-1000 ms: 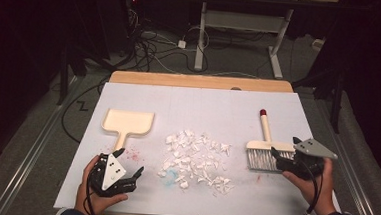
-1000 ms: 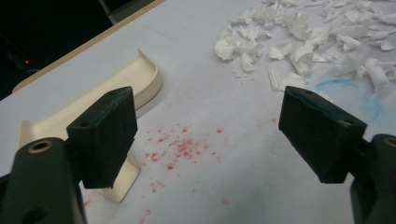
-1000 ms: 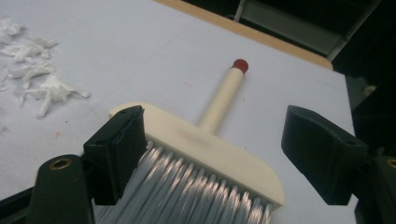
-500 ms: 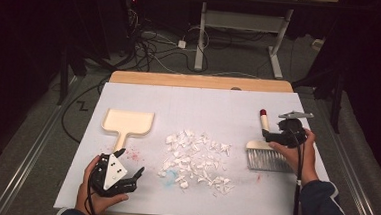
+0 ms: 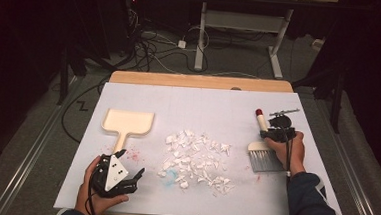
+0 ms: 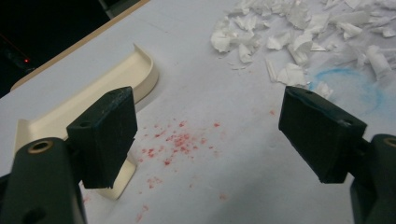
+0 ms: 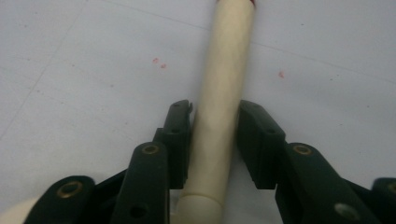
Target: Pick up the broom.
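Two grippers work over the white table (image 5: 188, 105). A cream dustpan (image 5: 127, 122) lies just ahead of the left gripper (image 6: 208, 135), whose jaws stand wide apart on nothing, paper scraps (image 5: 195, 158) beyond. The brush (image 5: 263, 152) lies flat; its handle (image 7: 224, 93) runs between the right gripper (image 7: 215, 140) jaws, which have just been closing and now touch it on both sides.

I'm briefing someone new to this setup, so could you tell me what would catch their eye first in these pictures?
First, the heap of torn white paper scraps at the middle of the white table cover. Right of it lies a cream-handled brush with grey bristles, its handle between the jaws of the right gripper, which have just been closing. On the left lies a cream plastic dustpan, with the left gripper wide open beside its handle.
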A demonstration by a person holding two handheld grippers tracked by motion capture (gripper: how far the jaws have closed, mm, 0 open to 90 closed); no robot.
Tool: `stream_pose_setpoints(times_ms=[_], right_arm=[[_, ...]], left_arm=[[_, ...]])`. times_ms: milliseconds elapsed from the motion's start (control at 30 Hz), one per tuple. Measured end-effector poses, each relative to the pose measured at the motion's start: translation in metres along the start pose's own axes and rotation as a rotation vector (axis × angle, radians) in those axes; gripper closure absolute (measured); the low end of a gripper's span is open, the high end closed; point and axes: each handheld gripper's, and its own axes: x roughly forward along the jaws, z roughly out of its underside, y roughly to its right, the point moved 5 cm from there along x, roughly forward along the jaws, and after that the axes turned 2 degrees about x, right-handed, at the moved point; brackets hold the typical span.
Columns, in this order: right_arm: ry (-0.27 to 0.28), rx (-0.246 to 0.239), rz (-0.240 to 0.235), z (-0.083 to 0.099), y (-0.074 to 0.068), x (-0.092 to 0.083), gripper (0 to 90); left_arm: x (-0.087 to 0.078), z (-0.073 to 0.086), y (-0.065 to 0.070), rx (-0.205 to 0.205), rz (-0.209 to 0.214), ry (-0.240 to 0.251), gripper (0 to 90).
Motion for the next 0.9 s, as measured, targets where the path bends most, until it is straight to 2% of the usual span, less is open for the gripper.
stream_pose_setpoints(times_ms=[67,200,333,467,500,533,600,633,667,700,767,800,900], right_arm=[[0.0,-0.016,-0.005,0.0,-0.001,0.0,71.8],[0.001,-0.018,-0.01,0.0,-0.001,0.0,71.8],[0.028,-0.007,-0.022,0.001,0.0,-0.001,71.9],[0.156,-0.009,-0.043,0.002,0.003,-0.019,71.9],[0.156,-0.009,-0.043,0.002,0.003,-0.019,71.9],[0.221,-0.012,-0.061,0.003,0.003,-0.032,71.9],[0.264,-0.014,-0.067,0.004,0.002,-0.044,71.9],[0.264,-0.014,-0.067,0.004,0.002,-0.044,71.9],[0.287,-0.018,-0.073,0.005,0.002,-0.051,71.9],[0.335,-0.023,-0.08,0.008,0.0,-0.066,72.0],[0.349,-0.029,-0.083,0.009,0.0,-0.07,72.0],[0.388,-0.03,-0.091,0.013,-0.001,-0.08,72.1],[0.42,-0.038,-0.098,0.016,-0.003,-0.089,72.1]], left_arm=[[0.001,0.0,0.001,0.003,0.002,-0.002,18.6],[0.001,0.0,0.0,0.0,0.003,0.0,18.6],[0.001,0.0,0.0,-0.004,0.003,-0.001,18.7],[0.001,0.0,0.0,-0.004,0.005,-0.003,19.0],[0.001,0.0,0.0,-0.004,0.005,-0.003,19.0],[0.001,0.0,0.0,-0.003,0.005,-0.002,19.0],[0.0,-0.001,0.0,-0.002,0.001,0.001,19.0],[0.0,-0.001,0.0,-0.002,0.001,0.001,19.0],[0.0,-0.001,0.0,-0.003,0.001,0.002,19.0],[0.0,-0.002,0.0,-0.004,0.001,0.002,19.0],[0.001,-0.003,0.001,-0.005,0.003,0.0,19.0],[0.002,-0.006,0.002,-0.005,0.01,0.004,19.0],[0.002,-0.012,0.004,-0.018,0.024,0.024,19.1]])
